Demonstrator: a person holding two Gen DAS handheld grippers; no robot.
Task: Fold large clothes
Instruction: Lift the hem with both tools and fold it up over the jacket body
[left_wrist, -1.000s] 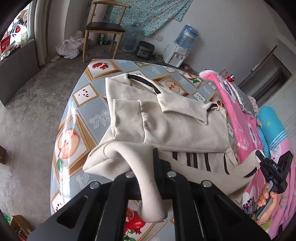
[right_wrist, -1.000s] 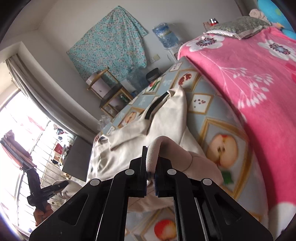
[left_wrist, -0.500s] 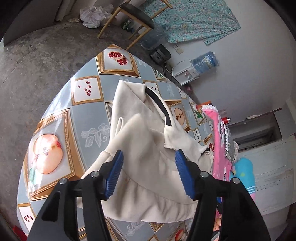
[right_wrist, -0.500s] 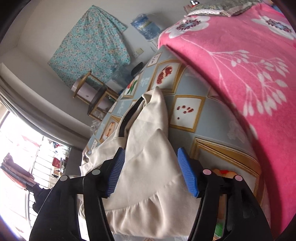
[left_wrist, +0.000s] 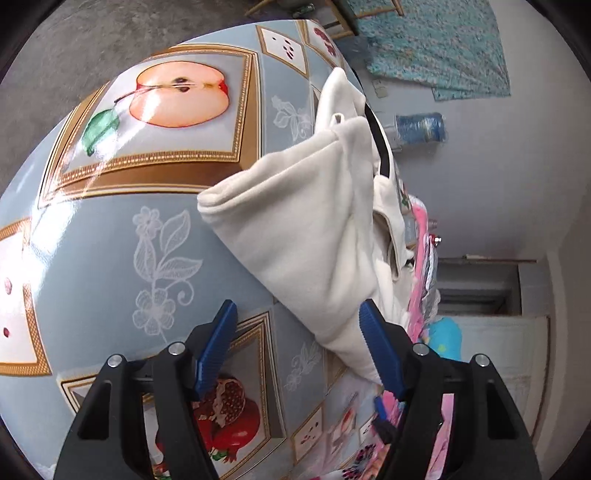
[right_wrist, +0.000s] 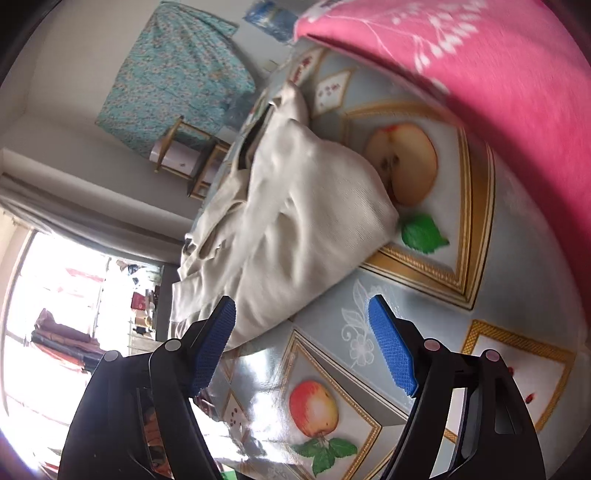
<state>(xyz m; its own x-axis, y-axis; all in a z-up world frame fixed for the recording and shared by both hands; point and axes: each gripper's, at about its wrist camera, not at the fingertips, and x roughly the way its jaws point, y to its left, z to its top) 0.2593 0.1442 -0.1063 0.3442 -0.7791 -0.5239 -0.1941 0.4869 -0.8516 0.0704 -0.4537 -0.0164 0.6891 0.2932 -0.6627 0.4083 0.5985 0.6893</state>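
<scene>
My left gripper (left_wrist: 297, 349) sits nearest, its jaws opening with the blue pads (left_wrist: 216, 347) spread apart — the right-hand pad lies just beside the hanging fold of the cream garment (left_wrist: 314, 236), but neither pad presses on it, so I judge the cloth is let go and lying under its own weight. My right gripper (right_wrist: 301, 341) is the same: jaws opening, pads wide, only the fruit-printed tablecloth (right_wrist: 424, 295) between them, and the near edge of the garment (right_wrist: 295, 221) ends just beside the left pad. Nothing is pinched on either side.

I hold both tools tilted down over the near edge of the table because that is where the folded-over edge has to land. The garment lies as a thick, doubled bundle down the middle of the tabletop, running away from me, its rounded fold towards the near edge and its dark-trimmed collar (left_wrist: 380, 144) at the far end. It is bunched, not flat — the layers look puffed and creased, so I judge the fold needs smoothing or another fold across.

Farther off, the pink flowered blanket (right_wrist: 480, 62) crowds one side of the table, and beyond stand a wooden chair (right_wrist: 184, 155), a water bottle (left_wrist: 419, 129) and a teal cloth (right_wrist: 177, 70) on the wall.
</scene>
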